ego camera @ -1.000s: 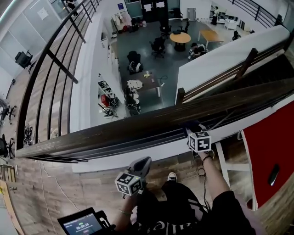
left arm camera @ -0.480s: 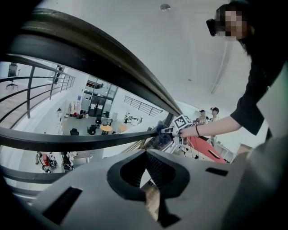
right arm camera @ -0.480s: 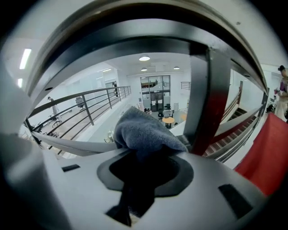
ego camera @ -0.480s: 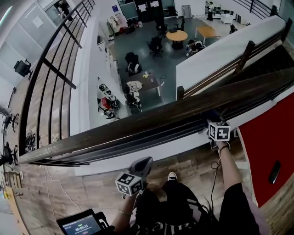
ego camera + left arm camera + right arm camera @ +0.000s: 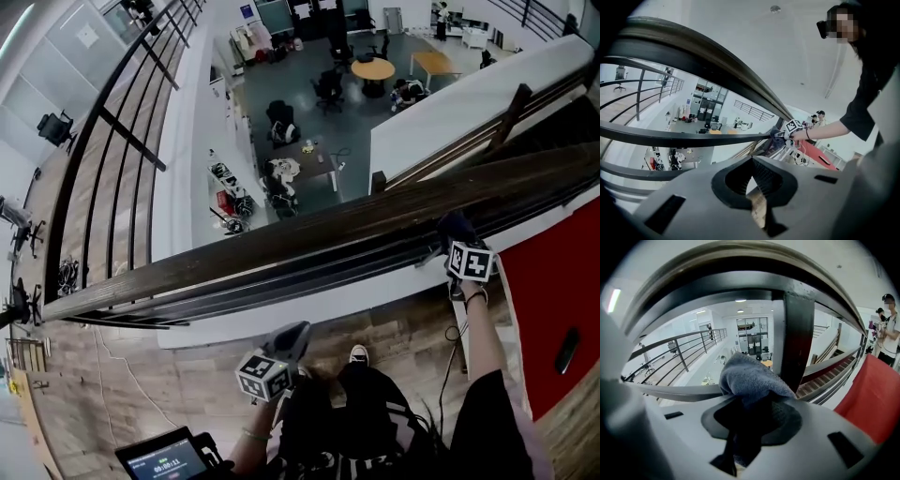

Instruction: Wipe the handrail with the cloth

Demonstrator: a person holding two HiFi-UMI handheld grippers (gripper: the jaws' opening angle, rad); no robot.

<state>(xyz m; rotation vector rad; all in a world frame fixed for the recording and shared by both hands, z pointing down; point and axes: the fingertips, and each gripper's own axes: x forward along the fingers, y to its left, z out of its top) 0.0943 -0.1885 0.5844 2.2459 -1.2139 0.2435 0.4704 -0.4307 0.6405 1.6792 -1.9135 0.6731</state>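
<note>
Right arm stretched out to 3 o'clock, right tongs (image 5: 454, 242) clenched on the one blue cloth (image 5: 751, 378), which sits at the near edge of the single handrail (image 5: 281, 251). Left tongs (image 5: 287, 339) held low at 6 o'clock, apart from the rail, closed on nothing.

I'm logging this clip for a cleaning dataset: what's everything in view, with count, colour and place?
handrail: one, dark brown, crossing the head view from lower left to upper right
cloth: one, blue-grey, on the handrail's right part
red panel: one, red, right edge
round table: one, tan, on the floor far below
tablet: one, black with a lit screen, bottom left
shoe: one visible, white, on the wooden floor
left tongs: one, grey, shut and empty, low on the person's side of the rail
right tongs: one, grey, shut on the cloth
</note>
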